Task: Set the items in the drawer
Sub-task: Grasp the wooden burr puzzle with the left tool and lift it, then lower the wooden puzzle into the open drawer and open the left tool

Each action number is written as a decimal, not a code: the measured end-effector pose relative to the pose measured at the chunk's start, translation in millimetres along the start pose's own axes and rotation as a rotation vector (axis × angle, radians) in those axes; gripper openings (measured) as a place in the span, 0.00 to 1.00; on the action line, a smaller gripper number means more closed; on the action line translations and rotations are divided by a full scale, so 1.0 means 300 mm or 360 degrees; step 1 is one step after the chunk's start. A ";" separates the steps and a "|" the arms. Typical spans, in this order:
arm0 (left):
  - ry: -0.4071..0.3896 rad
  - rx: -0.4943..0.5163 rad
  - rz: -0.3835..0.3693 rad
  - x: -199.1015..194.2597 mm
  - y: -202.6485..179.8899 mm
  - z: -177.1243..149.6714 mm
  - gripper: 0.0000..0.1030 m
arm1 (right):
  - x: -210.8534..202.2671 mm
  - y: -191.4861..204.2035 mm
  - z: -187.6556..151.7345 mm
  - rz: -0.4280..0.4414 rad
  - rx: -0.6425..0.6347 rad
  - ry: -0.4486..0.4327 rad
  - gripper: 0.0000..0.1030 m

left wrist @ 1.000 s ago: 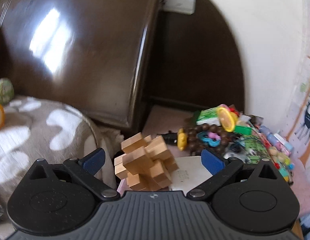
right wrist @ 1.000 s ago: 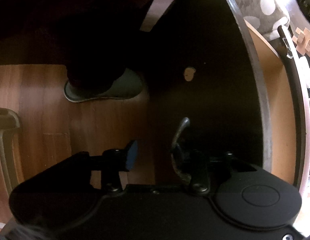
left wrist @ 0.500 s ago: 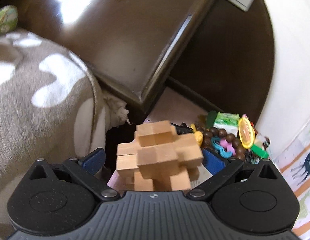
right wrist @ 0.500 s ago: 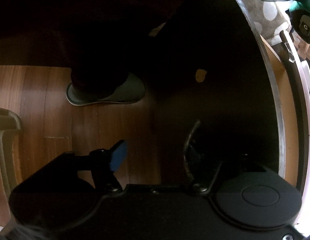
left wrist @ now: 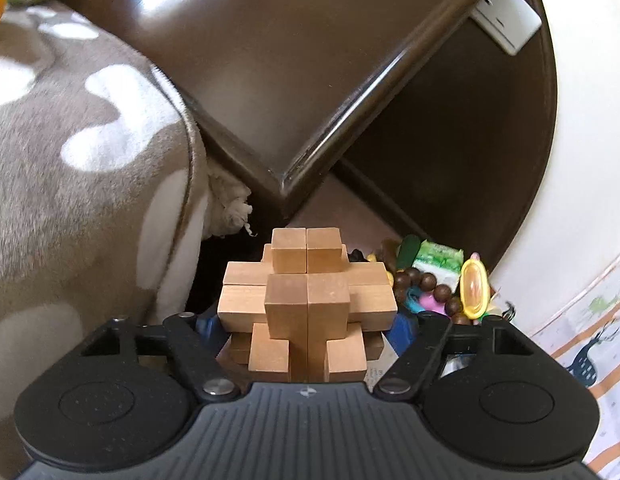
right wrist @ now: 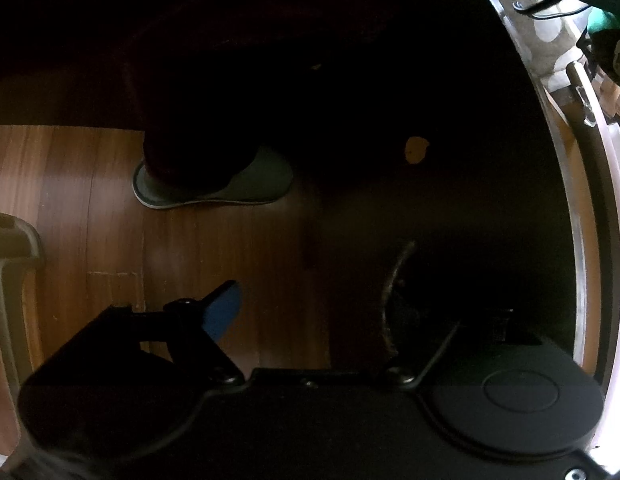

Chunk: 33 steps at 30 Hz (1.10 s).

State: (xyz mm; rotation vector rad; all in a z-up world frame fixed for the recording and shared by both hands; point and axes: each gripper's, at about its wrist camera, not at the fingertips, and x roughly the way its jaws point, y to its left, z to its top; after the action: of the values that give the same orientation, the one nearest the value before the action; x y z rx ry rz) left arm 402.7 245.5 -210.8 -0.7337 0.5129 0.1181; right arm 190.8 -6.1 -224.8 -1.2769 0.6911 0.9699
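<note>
In the left wrist view, the left gripper [left wrist: 307, 326] clamps one wooden burr puzzle [left wrist: 307, 304] at lower centre, its blue pads pressed to both sides, with a heap of beads and trinkets [left wrist: 438, 284] at centre right. In the right wrist view, the right gripper [right wrist: 310, 312] spreads wide, one blue fingertip [right wrist: 223, 310] over wood floor, the other lost in shadow by the drawer handle [right wrist: 392, 292] on the dark drawer front [right wrist: 450, 184]; one grey slipper [right wrist: 213, 182] sits at centre left.

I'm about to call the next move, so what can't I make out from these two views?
- Left wrist: the wooden puzzle hides the left gripper pads' contact.
- Left wrist: items behind the bead string overlap, too small to name.
- Right wrist: the right gripper far finger and drawer handle are lost in shadow.
</note>
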 end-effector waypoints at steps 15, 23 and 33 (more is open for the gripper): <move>-0.0038 0.0480 -0.0231 -0.192 -0.203 -0.039 0.73 | 0.107 0.122 0.010 -0.0005 -0.0035 0.0029 0.82; 0.0132 0.1022 -0.0667 -0.291 -0.386 -0.237 0.73 | 0.099 0.154 0.006 -0.0014 -0.0066 0.0035 0.82; 0.0692 0.1945 -0.0671 -0.129 -0.528 -0.704 0.73 | 0.110 0.194 0.002 -0.0017 -0.0078 0.0042 0.84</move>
State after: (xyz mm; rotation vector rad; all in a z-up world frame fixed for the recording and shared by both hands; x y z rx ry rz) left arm 327.3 -10.1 -227.6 0.3636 0.7056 -0.7184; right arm 154.1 2.0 -280.1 -1.3373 0.6838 0.9681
